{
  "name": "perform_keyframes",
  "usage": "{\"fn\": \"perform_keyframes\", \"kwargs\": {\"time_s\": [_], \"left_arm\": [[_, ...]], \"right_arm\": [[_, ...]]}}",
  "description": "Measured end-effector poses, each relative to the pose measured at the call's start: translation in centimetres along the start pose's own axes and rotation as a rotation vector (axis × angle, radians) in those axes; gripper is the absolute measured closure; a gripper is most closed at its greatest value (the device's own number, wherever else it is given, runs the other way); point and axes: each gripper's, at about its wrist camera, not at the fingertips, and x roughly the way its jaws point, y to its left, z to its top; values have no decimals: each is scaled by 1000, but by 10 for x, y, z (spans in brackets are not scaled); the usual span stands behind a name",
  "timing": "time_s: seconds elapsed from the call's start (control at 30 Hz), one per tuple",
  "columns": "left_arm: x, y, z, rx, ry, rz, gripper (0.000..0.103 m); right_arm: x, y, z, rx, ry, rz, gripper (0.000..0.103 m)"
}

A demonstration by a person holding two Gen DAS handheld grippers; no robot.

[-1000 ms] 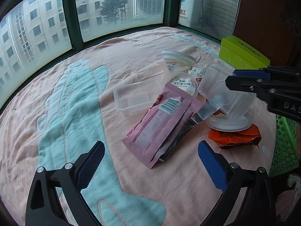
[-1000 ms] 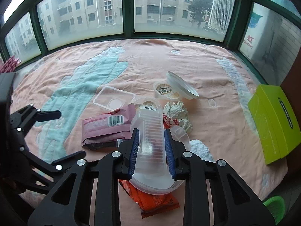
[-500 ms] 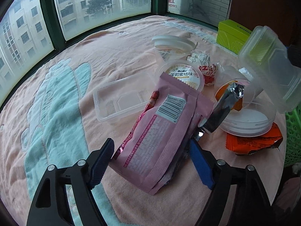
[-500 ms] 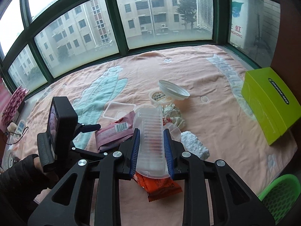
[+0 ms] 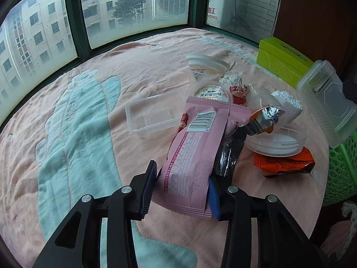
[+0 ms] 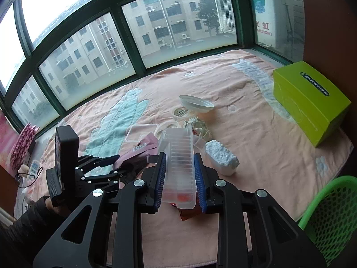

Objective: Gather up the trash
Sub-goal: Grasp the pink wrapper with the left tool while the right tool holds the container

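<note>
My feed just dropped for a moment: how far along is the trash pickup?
Early. Nothing visibly sits in the green basket yet. The right tool grips a clear plastic box; the left tool is clamped on the pink wrapper. An orange wrapper, foam chunk, cups and tray remain.

Left wrist: low, close over the trash pile (image 5: 223,120), facing the windows.
Right wrist: higher, farther back.
Shared: pile, green box (image 6: 310,102).

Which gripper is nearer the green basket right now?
Right. The right gripper, clamping the clear plastic container, is beside the green basket; the left gripper grips the pink wrapper farther away.
</note>
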Motion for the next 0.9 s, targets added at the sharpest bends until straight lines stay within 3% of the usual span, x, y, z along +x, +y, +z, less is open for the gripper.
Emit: {"fn": "perform_keyframes", "kwargs": {"time_s": [0.23, 0.5, 0.9], "left_arm": [[-44, -12, -1, 0, -51, 23, 65], [-86, -37, 8, 15, -116, -8, 65], [-108, -115, 20, 123, -154, -113, 65]], "right_arm": [[-29, -9, -11, 34, -46, -3, 77], [-64, -31, -28, 88, -86, -32, 77], [-120, -79, -65, 166, -132, -195, 77]]}}
